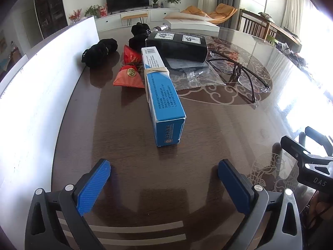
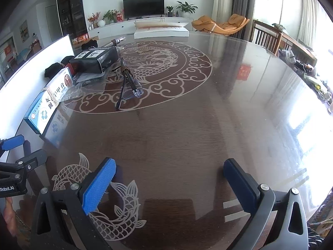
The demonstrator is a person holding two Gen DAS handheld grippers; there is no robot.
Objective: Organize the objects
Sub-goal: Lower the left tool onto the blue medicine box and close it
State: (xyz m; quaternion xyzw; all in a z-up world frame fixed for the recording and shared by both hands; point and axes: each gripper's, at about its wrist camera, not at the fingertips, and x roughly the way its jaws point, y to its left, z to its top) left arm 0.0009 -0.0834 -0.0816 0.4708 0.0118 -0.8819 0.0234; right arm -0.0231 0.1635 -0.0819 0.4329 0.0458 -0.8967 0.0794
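Observation:
A long blue and white box (image 1: 162, 91) bound by a rubber band lies on the dark table (image 1: 129, 145), its near end just ahead of my left gripper (image 1: 164, 166), which is open and empty. Behind it are red wrapped packets (image 1: 130, 73), a black case (image 1: 179, 45), black cloth bundles (image 1: 100, 51), a clear plastic bag (image 1: 195, 77) and folded eyeglasses (image 1: 241, 70). My right gripper (image 2: 169, 166) is open and empty over bare table, well right of the box (image 2: 47, 104) and near the eyeglasses (image 2: 129, 81).
A white board (image 1: 41, 87) stands along the table's left edge. A white flat box (image 1: 191, 24) lies at the far side. The right gripper's body (image 1: 308, 162) shows at the left view's right edge. Chairs stand beyond the table at the right.

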